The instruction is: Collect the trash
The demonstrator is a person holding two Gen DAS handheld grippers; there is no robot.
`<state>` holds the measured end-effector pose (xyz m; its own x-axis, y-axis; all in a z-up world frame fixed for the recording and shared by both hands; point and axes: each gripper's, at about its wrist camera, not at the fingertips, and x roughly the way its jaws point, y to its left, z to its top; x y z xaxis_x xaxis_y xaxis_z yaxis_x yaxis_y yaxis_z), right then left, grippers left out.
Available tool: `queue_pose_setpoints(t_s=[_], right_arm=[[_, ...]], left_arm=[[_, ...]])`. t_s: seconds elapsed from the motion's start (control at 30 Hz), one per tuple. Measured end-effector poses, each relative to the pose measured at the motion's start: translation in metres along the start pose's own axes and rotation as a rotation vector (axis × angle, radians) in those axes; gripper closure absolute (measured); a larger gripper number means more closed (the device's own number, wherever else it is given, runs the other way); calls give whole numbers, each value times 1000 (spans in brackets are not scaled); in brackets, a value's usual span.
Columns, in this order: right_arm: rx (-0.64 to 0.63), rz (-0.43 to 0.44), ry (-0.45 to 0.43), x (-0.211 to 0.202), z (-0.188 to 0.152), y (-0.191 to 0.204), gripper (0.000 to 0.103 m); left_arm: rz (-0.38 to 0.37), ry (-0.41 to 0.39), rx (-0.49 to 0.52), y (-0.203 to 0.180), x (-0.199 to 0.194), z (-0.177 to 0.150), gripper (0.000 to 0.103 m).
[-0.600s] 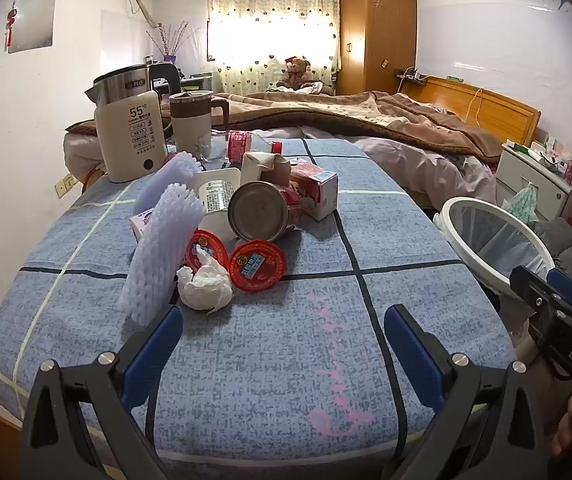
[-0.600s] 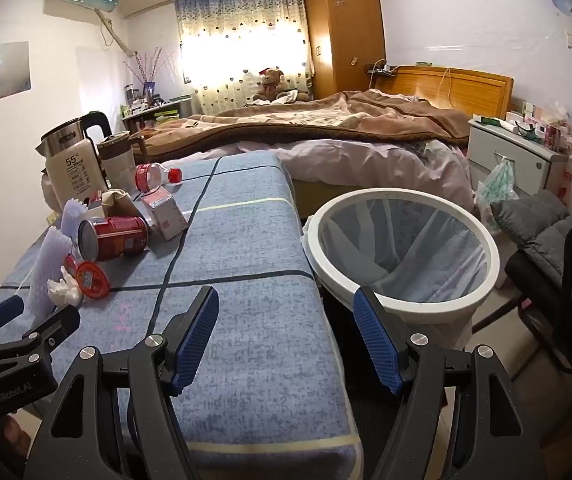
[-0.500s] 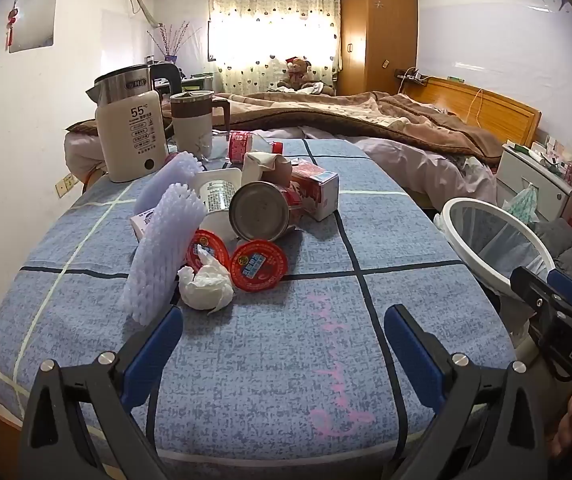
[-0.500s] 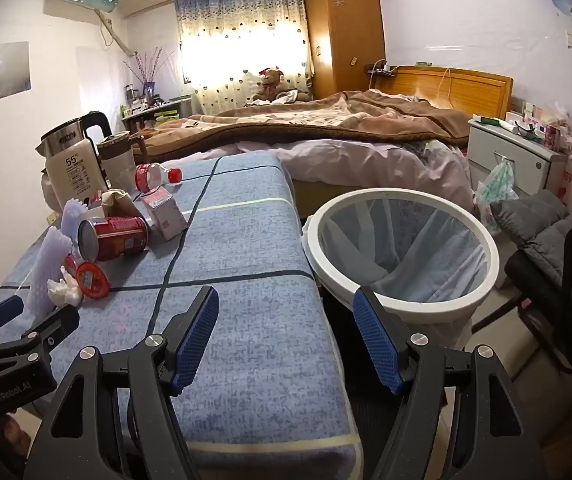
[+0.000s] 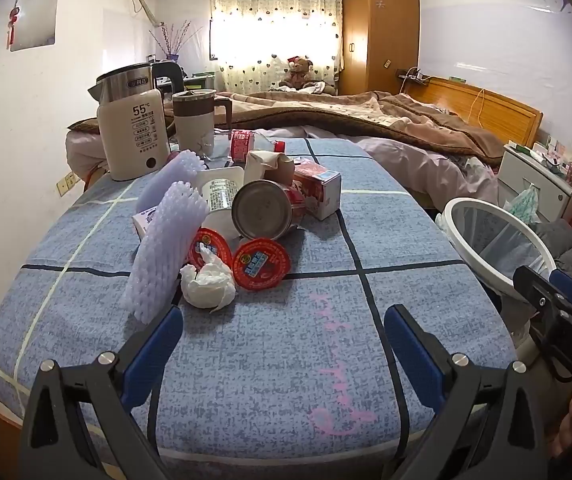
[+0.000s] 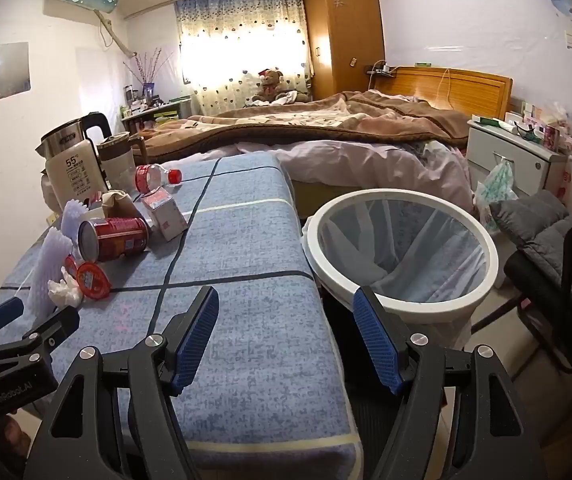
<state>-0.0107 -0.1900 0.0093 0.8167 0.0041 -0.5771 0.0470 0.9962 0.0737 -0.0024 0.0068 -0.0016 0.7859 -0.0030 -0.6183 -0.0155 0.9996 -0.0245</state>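
Observation:
A heap of trash lies on the blue cloth-covered table [image 5: 286,344]: a crumpled white tissue [image 5: 208,282], two red-lidded cups [image 5: 261,264], a red can on its side [image 5: 264,211], white foam netting [image 5: 166,248], a red-and-white carton [image 5: 317,190] and a small bottle [image 5: 248,142]. My left gripper [image 5: 284,316] hovers open just short of the tissue, nothing between its fingers. My right gripper [image 6: 286,304] is open over the table's right edge beside the white-rimmed trash bin [image 6: 401,256]. The can [image 6: 116,238] and tissue [image 6: 64,290] show at left in the right wrist view.
An electric kettle [image 5: 132,124] and a lidded mug [image 5: 196,124] stand at the table's far left. A bed [image 6: 325,128] with a brown blanket lies beyond. A nightstand [image 6: 513,160] and a dark chair [image 6: 557,264] are right of the bin.

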Motion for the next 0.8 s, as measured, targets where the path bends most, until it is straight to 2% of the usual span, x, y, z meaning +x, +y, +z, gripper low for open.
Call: queue_pose_setpoints(t_s=[0.8], right_arm=[[-1,-1,-5,-2,1,-1,33]], left_arm=[[3,2,-1,-1,-1,2,1]])
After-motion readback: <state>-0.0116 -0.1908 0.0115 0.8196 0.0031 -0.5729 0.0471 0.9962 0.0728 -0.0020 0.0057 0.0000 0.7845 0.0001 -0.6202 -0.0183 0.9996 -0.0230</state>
